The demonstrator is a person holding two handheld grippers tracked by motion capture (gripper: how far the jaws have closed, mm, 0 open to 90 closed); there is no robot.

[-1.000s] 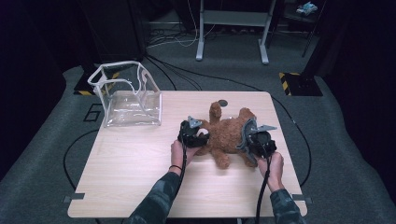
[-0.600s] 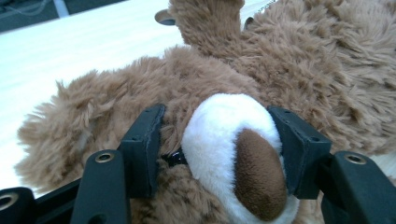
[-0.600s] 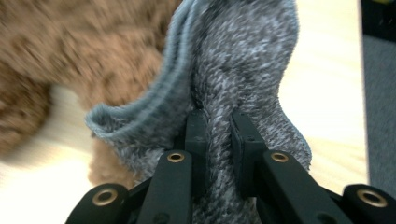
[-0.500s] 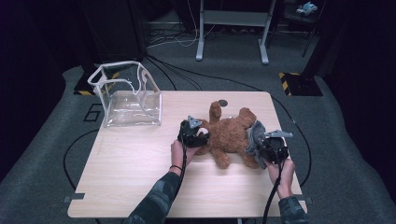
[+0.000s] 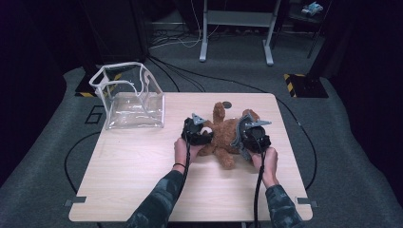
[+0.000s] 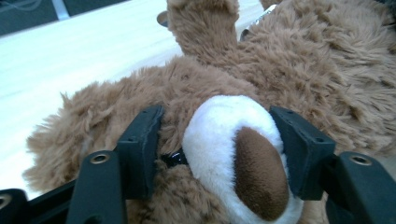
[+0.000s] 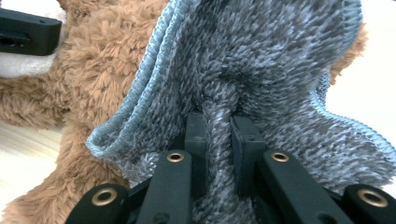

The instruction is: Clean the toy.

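Observation:
A brown teddy bear lies in the middle of the wooden table. My left gripper is at its head. In the left gripper view the gripper has a pad on each side of the white muzzle, touching the fur. Its jaws have just been opening a little, with the head still between them. My right gripper is at the bear's other side, shut on a pinched fold of grey knitted cloth with a light blue hem. The cloth drapes against the bear.
A clear plastic bag stands open at the table's back left corner. A small dark round thing lies just behind the bear. Cables run from both grippers toward the front edge. A metal stand is on the floor beyond the table.
My right gripper swung out to the right with the cloth and has come back left, closer against the bear. The left hand stayed at the bear's head.

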